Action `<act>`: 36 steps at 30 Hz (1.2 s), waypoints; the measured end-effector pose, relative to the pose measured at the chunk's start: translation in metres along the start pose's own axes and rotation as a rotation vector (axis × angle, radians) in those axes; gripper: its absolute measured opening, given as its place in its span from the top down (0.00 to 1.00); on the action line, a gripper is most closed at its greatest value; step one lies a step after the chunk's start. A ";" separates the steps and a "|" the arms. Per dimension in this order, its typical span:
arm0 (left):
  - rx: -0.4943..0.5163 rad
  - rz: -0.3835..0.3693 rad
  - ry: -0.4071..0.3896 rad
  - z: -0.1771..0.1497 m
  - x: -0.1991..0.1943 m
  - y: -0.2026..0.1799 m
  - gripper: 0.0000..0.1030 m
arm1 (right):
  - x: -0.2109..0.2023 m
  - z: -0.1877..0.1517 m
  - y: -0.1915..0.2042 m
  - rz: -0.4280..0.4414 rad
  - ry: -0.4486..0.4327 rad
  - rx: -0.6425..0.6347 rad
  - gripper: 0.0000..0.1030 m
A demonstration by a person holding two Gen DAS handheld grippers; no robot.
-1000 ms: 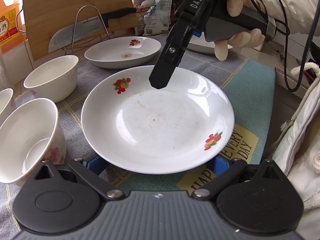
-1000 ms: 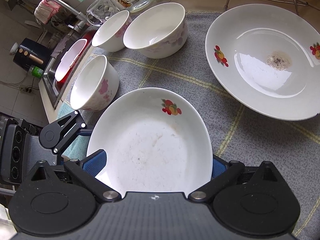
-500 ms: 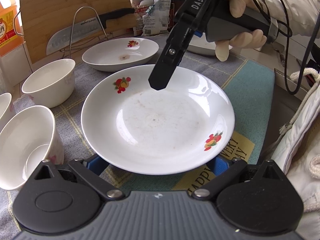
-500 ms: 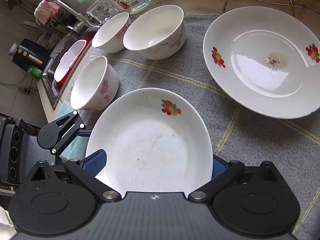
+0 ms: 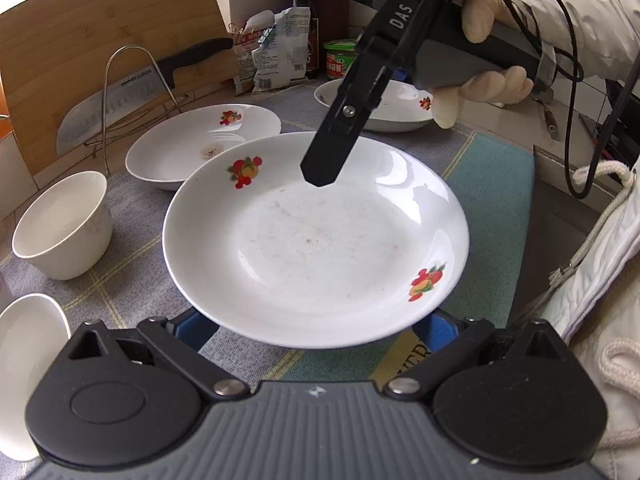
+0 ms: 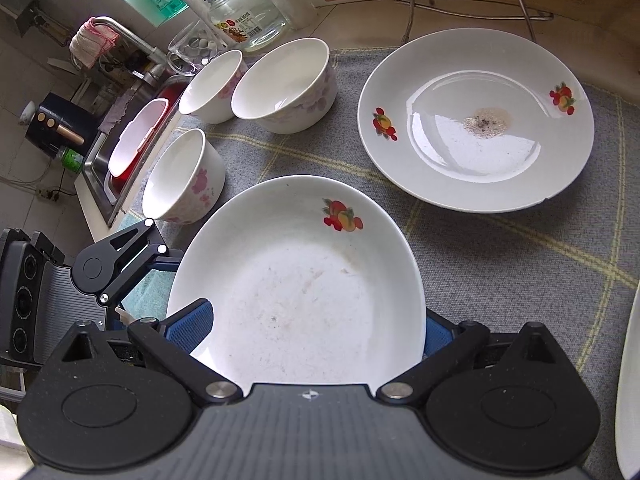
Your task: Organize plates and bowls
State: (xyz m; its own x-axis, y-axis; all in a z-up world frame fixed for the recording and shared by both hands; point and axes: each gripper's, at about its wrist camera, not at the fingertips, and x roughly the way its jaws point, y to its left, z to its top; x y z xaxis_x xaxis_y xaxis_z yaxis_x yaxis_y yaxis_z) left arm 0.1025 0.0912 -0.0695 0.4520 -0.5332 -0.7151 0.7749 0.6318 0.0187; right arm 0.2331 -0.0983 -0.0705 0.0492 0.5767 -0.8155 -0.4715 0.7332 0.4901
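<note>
both grippers pinch a smeared white plate with fruit decals

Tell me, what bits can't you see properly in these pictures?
- Left wrist view: the white fruit-print plate covers the left gripper fingertips, so its grip is unclear.
- Right wrist view: the same plate hides the right gripper fingertips.
- Left wrist view: the plain white bowl is cut off by the bottom-left edge.
- Right wrist view: another white dish is cut off by the right edge.
</note>
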 end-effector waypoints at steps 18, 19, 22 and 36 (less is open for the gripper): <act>0.106 -0.075 -0.028 0.063 0.044 -0.028 0.02 | -0.073 -0.032 -0.058 -0.068 -0.097 0.071 0.00; 0.112 -0.079 -0.026 0.067 0.048 -0.029 0.02 | -0.076 -0.033 -0.061 -0.070 -0.101 0.074 0.00; 0.130 -0.087 -0.028 0.077 0.056 -0.033 0.02 | -0.086 -0.038 -0.072 -0.084 -0.116 0.088 0.00; 0.204 -0.135 -0.035 0.123 0.098 -0.048 0.02 | -0.127 -0.055 -0.117 -0.143 -0.189 0.146 0.00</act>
State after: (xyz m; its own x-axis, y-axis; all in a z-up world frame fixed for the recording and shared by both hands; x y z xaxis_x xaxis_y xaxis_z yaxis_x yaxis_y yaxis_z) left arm 0.1638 -0.0609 -0.0550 0.3508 -0.6261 -0.6964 0.9008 0.4289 0.0681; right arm 0.2337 -0.2769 -0.0415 0.2757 0.5108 -0.8143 -0.3166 0.8481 0.4248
